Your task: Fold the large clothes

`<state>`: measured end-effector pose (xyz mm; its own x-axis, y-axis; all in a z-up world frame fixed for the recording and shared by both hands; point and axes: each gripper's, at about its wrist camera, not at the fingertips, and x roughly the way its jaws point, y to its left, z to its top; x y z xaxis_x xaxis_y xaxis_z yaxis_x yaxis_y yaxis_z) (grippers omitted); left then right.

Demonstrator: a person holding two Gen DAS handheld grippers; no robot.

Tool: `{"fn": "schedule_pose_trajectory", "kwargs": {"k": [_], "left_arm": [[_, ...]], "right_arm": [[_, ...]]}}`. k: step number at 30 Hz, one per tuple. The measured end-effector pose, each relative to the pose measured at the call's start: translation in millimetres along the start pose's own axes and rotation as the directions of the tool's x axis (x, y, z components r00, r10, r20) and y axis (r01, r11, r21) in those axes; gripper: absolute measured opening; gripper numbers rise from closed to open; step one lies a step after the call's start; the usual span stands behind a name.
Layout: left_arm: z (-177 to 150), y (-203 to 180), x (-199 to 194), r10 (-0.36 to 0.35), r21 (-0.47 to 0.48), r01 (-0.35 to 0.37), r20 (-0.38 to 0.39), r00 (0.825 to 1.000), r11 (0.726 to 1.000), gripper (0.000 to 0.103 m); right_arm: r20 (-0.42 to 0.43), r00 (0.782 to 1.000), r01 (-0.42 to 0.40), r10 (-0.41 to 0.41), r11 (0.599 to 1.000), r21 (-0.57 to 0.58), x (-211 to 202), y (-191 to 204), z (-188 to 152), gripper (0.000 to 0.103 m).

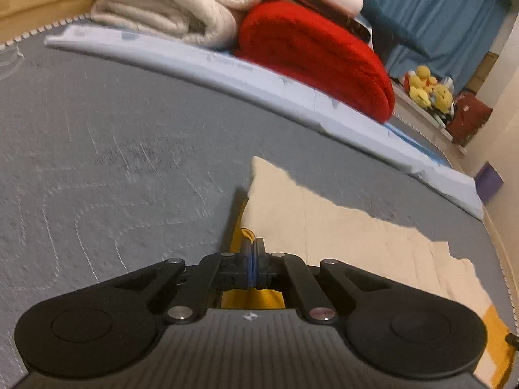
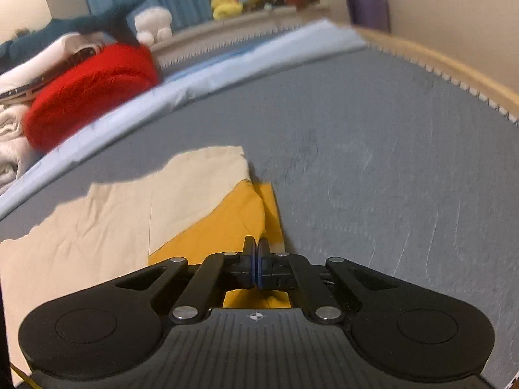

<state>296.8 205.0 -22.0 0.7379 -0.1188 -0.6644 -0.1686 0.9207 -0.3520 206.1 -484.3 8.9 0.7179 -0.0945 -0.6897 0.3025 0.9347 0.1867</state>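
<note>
The left tongs are closed, and their two blue-lined jaws pinch a fold of the garment, where a small tuck of yellow cloth stands up just in front of the tips. The right tongs are closed in the same way on the other side edge of the garment, at a place where the yellow cloth makes a raised crease. The garment is large, cream on the side that shows and yellow on the other side, and it lies spread flat on the grey quilted mattress of a bed. In the left wrist view it stretches away to the right of the tongs; in the right wrist view it stretches to the left, and a yellow corner is turned up near the tips. Its far edge is uneven and looks wavy. Beyond the garment there is a strip of bare mattress, and then a pale blue folded sheet runs across the bed. On this sheet rest a red rolled blanket and, beside it, a stack of folded white blankets, touching each other. Farther back, yellow plush toys sit on a ledge in front of a blue curtain.
</note>
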Motion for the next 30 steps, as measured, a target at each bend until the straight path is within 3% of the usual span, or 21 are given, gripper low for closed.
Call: {"fn": "schedule_pose_trajectory", "kwargs": {"k": [3, 5, 6, 7, 8, 10, 12, 14, 15, 16, 18, 20, 23, 26, 28, 30], "left_arm": [[-6.9, 1.4, 12.1, 0.056, 0.006, -0.055, -0.083, 0.995, 0.998, 0.005], [-9.4, -2.9, 17.0, 0.113, 0.056, -0.107, -0.123, 0.986, 0.993, 0.010], [-9.7, -6.5, 14.3, 0.148, 0.100, -0.137, -0.111, 0.983, 0.985, 0.011], [-8.1, -9.2, 9.1, 0.161, 0.130, -0.150, -0.086, 0.983, 0.980, 0.011], [-6.8, -12.2, 1.2, 0.151, 0.145, -0.140, -0.063, 0.987, 0.979, 0.011], [-4.4, -17.7, -16.8, 0.046, 0.156, -0.037, -0.053, 0.998, 0.987, 0.011], [-8.3, -27.4, -28.1, -0.060, 0.210, 0.080, -0.102, 0.993, 0.974, 0.014], [-20.4, -33.8, -30.1, -0.120, 0.276, 0.177, -0.214, 0.970, 0.945, 0.030], [-31.5, -35.1, -25.6, -0.119, 0.311, 0.214, -0.299, 0.947, 0.926, 0.043], [-44.4, -34.8, -19.4, -0.083, 0.350, 0.222, -0.370, 0.925, 0.910, 0.045], [-71.6, -30.4, -6.0, 0.055, 0.458, 0.184, -0.460, 0.886, 0.870, 0.044], [-76.9, -25.2, -10.9, 0.060, 0.487, 0.196, -0.462, 0.885, 0.851, 0.044], [-78.6, -13.4, -26.3, 0.068, 0.500, 0.196, -0.462, 0.884, 0.844, 0.044], [-91.2, -9.6, -30.7, 0.173, 0.583, 0.154, -0.466, 0.868, 0.798, 0.044], [-96.8, -6.8, -37.6, 0.233, 0.600, 0.103, -0.456, 0.859, 0.793, 0.044], [-95.2, -7.7, -54.4, 0.261, 0.608, 0.054, -0.417, 0.871, 0.792, 0.044]], "right_arm": [[-0.053, 0.998, 0.027, -0.027, 1.000, -0.006, 10.4, 1.2, -4.6, 0.001], [-0.140, 0.987, 0.075, -0.077, 0.997, -0.013, 25.1, -3.7, -10.3, 0.004], [-0.167, 0.980, 0.103, -0.105, 0.994, -0.020, 28.9, -7.2, -12.7, 0.007], [-0.167, 0.979, 0.116, -0.119, 0.993, -0.024, 28.2, -9.8, -13.1, 0.018], [-0.152, 0.981, 0.120, -0.123, 0.992, -0.029, 24.5, -10.9, -12.4, 0.022], [-0.118, 0.985, 0.116, -0.123, 0.991, -0.065, 14.2, -10.1, -11.2, 0.022], [-0.109, 0.991, 0.060, -0.071, 0.993, -0.098, 4.0, -9.1, -13.8, 0.024], [-0.117, 0.993, -0.011, -0.005, 0.991, -0.134, -3.9, -6.7, -18.8, 0.024], [-0.131, 0.991, -0.032, 0.011, 0.986, -0.162, -6.1, -5.9, -22.3, 0.025], [-0.158, 0.987, -0.034, 0.002, 0.979, -0.202, -3.8, -4.2, -27.6, 0.025], [-0.241, 0.968, -0.003, -0.067, 0.961, -0.276, 4.2, -6.2, -43.4, 0.027], [-0.301, 0.946, 0.025, -0.121, 0.952, -0.306, 10.2, -13.8, -54.7, 0.029], [-0.299, 0.947, 0.012, -0.118, 0.942, -0.334, 1.1, -17.9, -59.2, 0.029], [-0.317, 0.933, 0.032, -0.169, 0.918, -0.396, -0.3, -19.2, -66.1, 0.029], [-0.306, 0.921, 0.088, -0.241, 0.893, -0.442, -3.4, -19.2, -70.1, 0.029], [-0.271, 0.919, 0.136, -0.287, 0.875, -0.465, -12.3, -20.1, -68.8, 0.029]]}}
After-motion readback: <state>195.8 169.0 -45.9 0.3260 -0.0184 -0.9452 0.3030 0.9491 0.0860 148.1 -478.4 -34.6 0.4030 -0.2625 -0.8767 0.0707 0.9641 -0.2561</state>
